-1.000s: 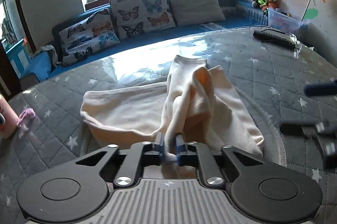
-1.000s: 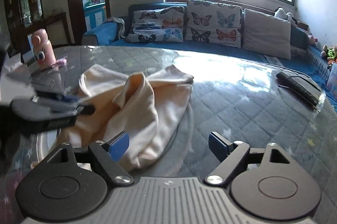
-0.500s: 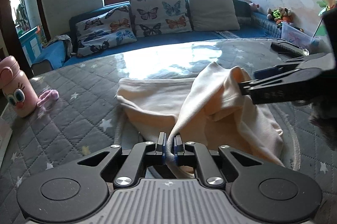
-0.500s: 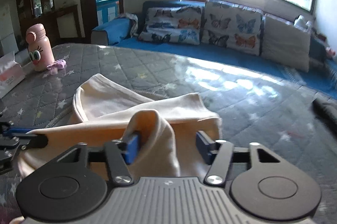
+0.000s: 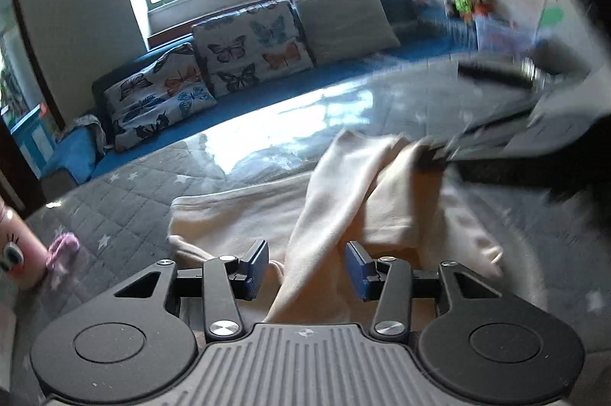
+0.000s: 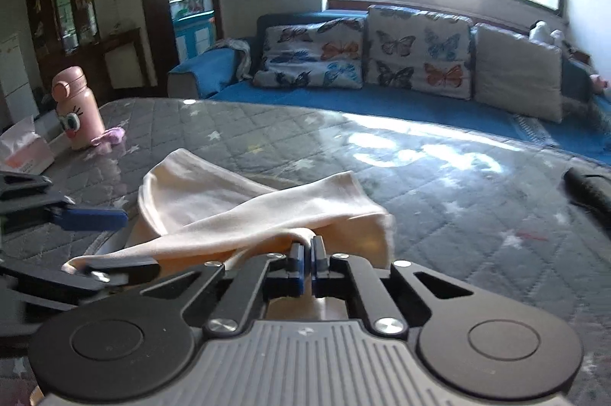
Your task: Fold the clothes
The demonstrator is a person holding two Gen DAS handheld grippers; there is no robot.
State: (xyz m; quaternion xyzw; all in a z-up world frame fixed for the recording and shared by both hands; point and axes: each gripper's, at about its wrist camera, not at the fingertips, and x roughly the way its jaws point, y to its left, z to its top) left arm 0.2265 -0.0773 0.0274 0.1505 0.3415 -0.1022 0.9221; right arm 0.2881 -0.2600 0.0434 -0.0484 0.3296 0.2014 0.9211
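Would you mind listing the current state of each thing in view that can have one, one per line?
left gripper: jaws opening, pads apart, fold of cloth between them unpinched.
right gripper: shut on a fold of the garment.
cream garment: rumpled on the quilted mat, one fold lifted, not yet folded.
pink bottle: upright, lid on.
tissue box: open, tissue sticking out.

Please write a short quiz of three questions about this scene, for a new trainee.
1. True or false: the right gripper is shut on the cream garment.
2. What stands beside the tissue box? A) pink bottle B) lamp C) mug
3. The left gripper: do its pads press the garment?

Key: 1 true. 2 A. 3 No; its jaws are opening, with the cloth between them.
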